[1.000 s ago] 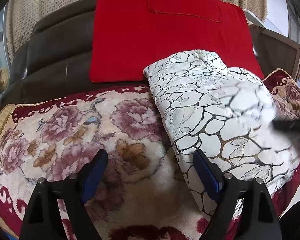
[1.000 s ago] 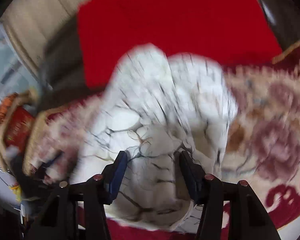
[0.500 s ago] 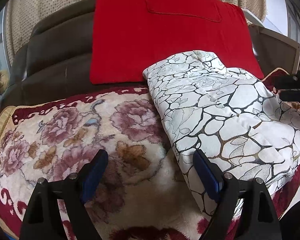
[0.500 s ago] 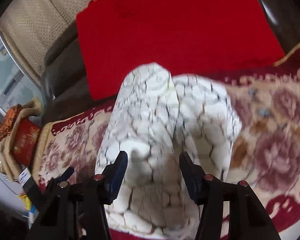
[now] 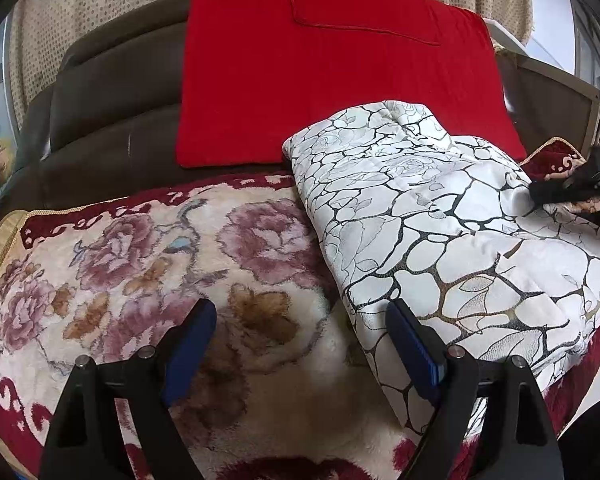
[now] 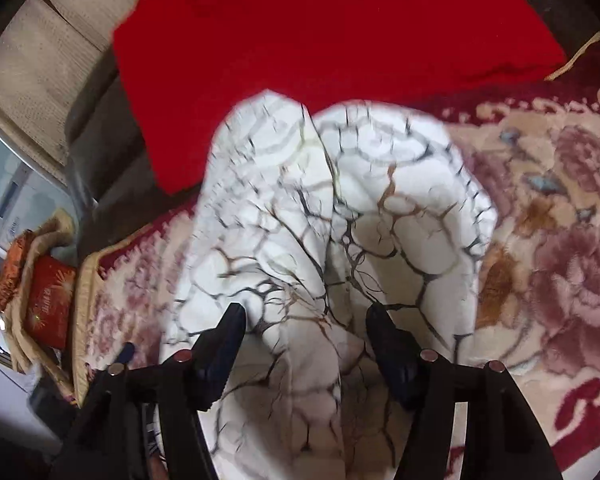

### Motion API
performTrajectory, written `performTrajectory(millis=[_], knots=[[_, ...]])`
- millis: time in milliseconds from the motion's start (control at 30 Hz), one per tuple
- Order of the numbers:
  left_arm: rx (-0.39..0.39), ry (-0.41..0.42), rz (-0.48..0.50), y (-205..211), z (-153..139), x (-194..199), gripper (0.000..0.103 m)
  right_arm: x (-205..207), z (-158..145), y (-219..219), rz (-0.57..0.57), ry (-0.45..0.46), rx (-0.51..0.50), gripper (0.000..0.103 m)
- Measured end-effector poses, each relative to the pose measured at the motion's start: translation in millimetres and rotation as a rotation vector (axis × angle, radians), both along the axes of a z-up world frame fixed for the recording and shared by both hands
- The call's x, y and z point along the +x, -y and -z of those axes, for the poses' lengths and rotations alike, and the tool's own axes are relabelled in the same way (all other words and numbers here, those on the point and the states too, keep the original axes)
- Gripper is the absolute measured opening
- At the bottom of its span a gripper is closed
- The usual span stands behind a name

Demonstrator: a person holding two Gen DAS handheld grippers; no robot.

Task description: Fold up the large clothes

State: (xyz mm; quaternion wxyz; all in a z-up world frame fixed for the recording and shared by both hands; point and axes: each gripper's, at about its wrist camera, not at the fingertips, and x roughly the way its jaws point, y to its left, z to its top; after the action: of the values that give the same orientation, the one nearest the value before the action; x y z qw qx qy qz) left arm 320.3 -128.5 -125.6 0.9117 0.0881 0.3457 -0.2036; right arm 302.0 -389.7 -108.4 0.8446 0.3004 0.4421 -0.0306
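Left wrist view: I'm seeing the quilt (image 5: 440, 216), white with a dark crackle print, lying as a folded bundle right of centre on the floral blanket (image 5: 148, 264), its far end leaning against the red cushion (image 5: 324, 76) on the brown sofa (image 5: 108, 120).

Step, as I'm judging it: a fold is just being laid down, and the release is under way.

Left gripper (image 5: 300, 340): I'm holding it wide over bare blanket at lower centre. Nothing is between the jaws; the right finger is sitting just beside the bundle's near edge, and I cannot tell if it is touching.

Right gripper (image 6: 304, 340): in the right wrist view its jaws are opening, with a ridge of quilt (image 6: 320, 240) standing between them. The pads look to be coming off the cloth rather than pinching it, though blur is making this uncertain. In the left view it is showing as a dark shape at the right edge, over the bundle's far side.

Next move, I'm thinking: get the right jaws clear without dragging the top layer, then find the next edge for both grippers and square the bundle up.
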Motion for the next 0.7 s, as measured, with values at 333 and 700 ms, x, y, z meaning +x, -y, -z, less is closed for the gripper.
performTrajectory(millis=[333, 700], knots=[[-0.015, -0.015, -0.007, 1, 3, 2, 0.087, -19, 36, 1, 0.013, -0.026, -0.014, 0.067], [-0.294, -0.188, 0.089, -31, -6, 25, 0.087, -49, 8, 56, 0.115, 0.085, 0.145, 0.077]])
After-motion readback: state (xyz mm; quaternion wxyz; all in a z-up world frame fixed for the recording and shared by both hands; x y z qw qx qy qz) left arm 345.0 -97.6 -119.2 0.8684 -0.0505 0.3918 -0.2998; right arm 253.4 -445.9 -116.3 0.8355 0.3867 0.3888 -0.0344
